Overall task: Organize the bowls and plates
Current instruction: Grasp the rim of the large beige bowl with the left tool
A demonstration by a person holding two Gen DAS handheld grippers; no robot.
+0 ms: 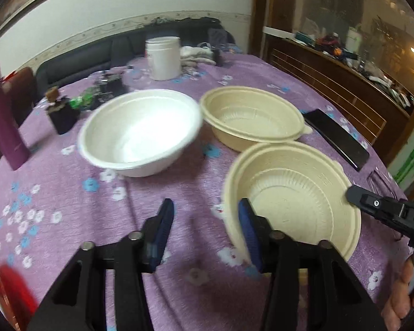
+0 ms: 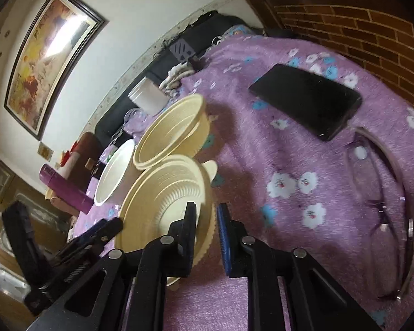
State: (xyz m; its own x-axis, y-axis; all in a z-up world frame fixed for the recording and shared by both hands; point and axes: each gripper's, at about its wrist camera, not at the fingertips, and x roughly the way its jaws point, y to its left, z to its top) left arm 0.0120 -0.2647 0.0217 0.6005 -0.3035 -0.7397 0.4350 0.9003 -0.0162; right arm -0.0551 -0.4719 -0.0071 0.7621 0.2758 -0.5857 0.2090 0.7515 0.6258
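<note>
Near beige bowl rim is pinched by right gripper, marked "DA" w/ rest cut off; left gripper is spread, nothing held.

Black phone, folded glasses, white jar, purple bottle on flowered purple tablecloth

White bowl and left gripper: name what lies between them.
Only bare flowered tablecloth separates the white bowl from the left gripper, per the left wrist view.

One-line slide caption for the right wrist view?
Right gripper clamps the rim of a tilted beige ribbed disposable bowl above the purple floral tablecloth, a black phone lying beyond.
</note>
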